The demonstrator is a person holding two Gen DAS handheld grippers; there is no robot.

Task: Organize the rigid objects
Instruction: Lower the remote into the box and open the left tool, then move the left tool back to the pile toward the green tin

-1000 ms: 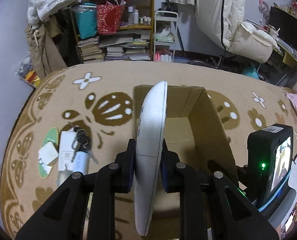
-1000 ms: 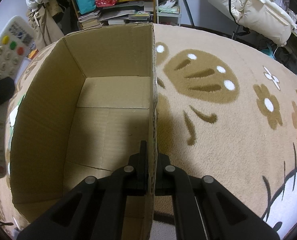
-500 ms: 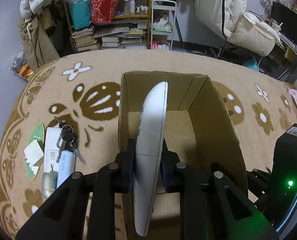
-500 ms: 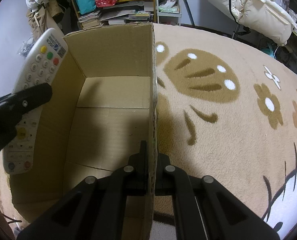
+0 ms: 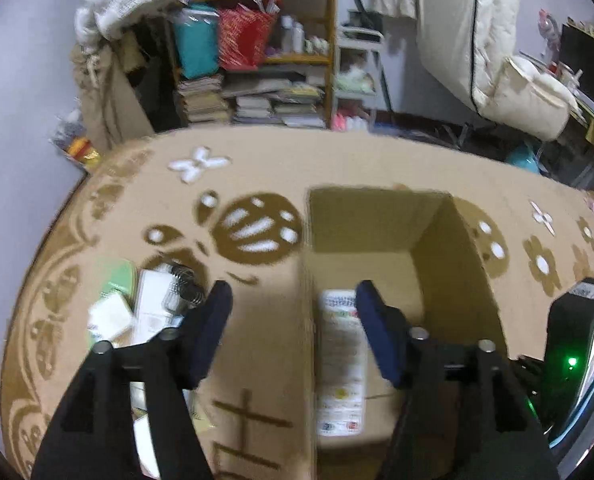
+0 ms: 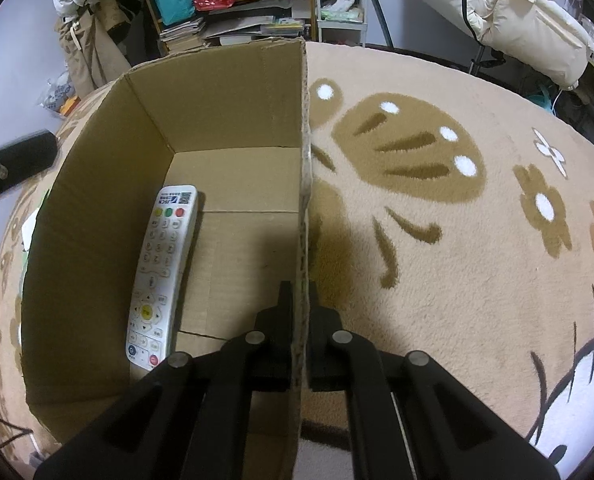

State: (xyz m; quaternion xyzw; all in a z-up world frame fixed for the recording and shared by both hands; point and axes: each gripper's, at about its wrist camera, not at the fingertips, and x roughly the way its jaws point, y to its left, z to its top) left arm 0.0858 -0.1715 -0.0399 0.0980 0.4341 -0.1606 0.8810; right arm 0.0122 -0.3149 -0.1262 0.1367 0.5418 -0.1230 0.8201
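Remote control (image 6: pixel 161 276) lies flat on the floor of the box (image 6: pixel 233 92), its length running along the spread, empty left gripper (image 5: pixel 293 336) above it. Right gripper (image 6: pixel 299 316) pinches the box's right wall. Remaining clutter (image 5: pixel 153 300) sits beyond the left finger, nearer that hand.

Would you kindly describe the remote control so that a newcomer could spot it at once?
Find the open brown cardboard box standing on the tan patterned rug. Flat on its floor, along the wall opposite the one that the right gripper clamps, lies the long white remote control. It is the box's only visible content, with yellow, green and red buttons near its far end.
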